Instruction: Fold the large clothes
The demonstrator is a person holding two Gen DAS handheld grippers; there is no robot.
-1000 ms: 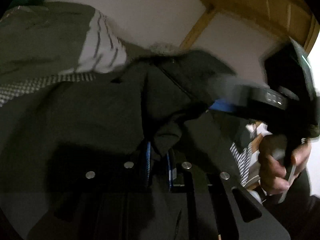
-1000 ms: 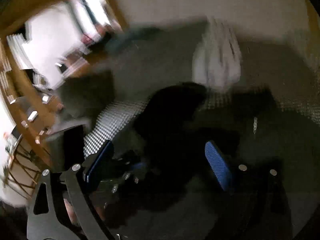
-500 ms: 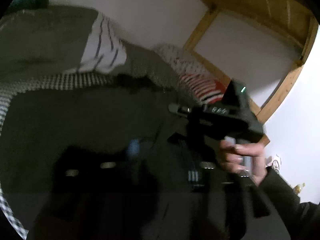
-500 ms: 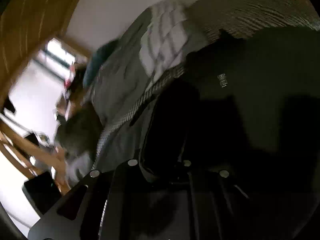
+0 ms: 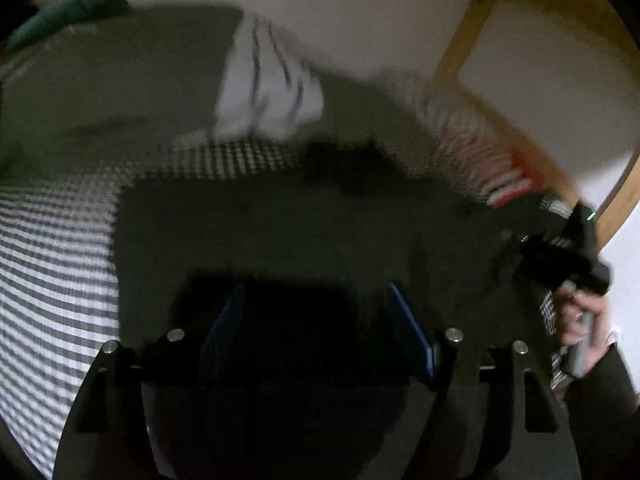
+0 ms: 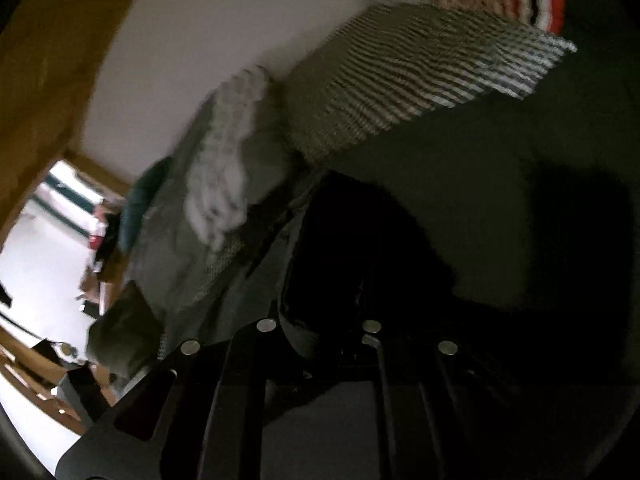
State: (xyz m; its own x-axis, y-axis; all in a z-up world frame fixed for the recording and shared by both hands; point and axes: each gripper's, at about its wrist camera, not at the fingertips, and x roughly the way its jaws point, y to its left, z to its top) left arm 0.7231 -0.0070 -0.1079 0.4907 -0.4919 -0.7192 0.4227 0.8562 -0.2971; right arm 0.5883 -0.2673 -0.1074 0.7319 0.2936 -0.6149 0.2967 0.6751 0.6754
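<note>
A large dark garment (image 5: 288, 224) lies spread flat on a checked bedspread (image 5: 52, 264). My left gripper (image 5: 316, 320) hovers over its near part. The jaws are opening, the blue pads (image 5: 408, 328) stand wide apart, and only the flat cloth below shows between them. In the right wrist view my right gripper (image 6: 324, 320) is shut on a bunched fold of the same dark garment (image 6: 500, 200) at its edge. At the right of the left wrist view, a hand (image 5: 580, 316) holds that tool low over the garment's far side.
A white cloth with dark stripes (image 5: 272, 92) lies on a grey blanket (image 5: 120, 80) behind the garment. A red-and-white striped cloth (image 5: 492, 168) sits by a wooden frame (image 5: 460, 36). A teal item (image 5: 80, 8) rests at the far left, and the wall rises close behind.
My left gripper let go of the raised fold and opened; the garment now lies flat. My right gripper closed on the garment's edge and swung right and down with it.
</note>
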